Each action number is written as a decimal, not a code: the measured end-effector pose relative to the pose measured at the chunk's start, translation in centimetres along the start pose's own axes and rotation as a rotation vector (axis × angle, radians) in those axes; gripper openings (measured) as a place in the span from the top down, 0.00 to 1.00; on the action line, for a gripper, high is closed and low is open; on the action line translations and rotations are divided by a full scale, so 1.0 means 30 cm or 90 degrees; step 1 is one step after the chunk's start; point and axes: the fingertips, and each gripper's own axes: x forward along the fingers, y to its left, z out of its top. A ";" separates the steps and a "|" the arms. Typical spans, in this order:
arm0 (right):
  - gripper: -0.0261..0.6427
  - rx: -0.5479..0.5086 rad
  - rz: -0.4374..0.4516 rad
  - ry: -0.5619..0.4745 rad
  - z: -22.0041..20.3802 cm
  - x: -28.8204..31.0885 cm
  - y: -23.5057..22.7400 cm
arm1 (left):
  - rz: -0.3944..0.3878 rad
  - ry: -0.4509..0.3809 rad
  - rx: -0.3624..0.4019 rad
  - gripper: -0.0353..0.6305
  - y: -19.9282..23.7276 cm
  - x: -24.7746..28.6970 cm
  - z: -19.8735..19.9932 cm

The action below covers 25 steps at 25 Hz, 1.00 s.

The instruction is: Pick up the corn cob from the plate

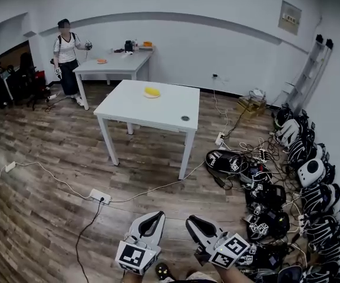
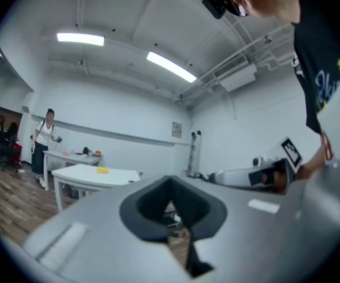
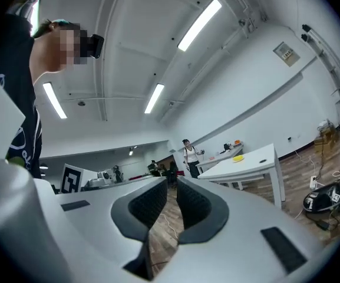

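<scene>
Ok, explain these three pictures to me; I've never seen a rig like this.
There is no robot here. A person holds a hand tool with two jaws in each hand: the left gripper and the right gripper. The head view comes from a camera on the person's head, looking down; the two gripper views come from cameras riding on each gripper, looking along its jaws. Both pairs of jaws are closed and hold nothing. Far ahead stands a white table with the yellow corn cob and a small dark round thing on it.

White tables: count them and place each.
2. The near table stands mid-room with a yellow object on it; the far table stands behind it, beside a person. Others may be hidden.
</scene>
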 end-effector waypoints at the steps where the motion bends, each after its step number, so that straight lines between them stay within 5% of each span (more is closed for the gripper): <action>1: 0.91 0.006 0.002 0.011 -0.013 0.028 -0.018 | 0.006 0.000 -0.005 0.96 0.028 0.009 -0.006; 9: 0.91 0.080 0.014 0.008 -0.026 0.242 -0.237 | 0.073 0.046 -0.089 0.96 0.255 0.106 -0.161; 19: 0.91 0.072 0.140 -0.040 0.187 0.748 -0.601 | 0.131 0.036 -0.009 0.96 0.700 0.508 0.010; 25: 0.91 0.036 0.162 -0.006 0.268 0.969 -0.728 | 0.158 0.026 -0.026 0.96 0.921 0.705 0.075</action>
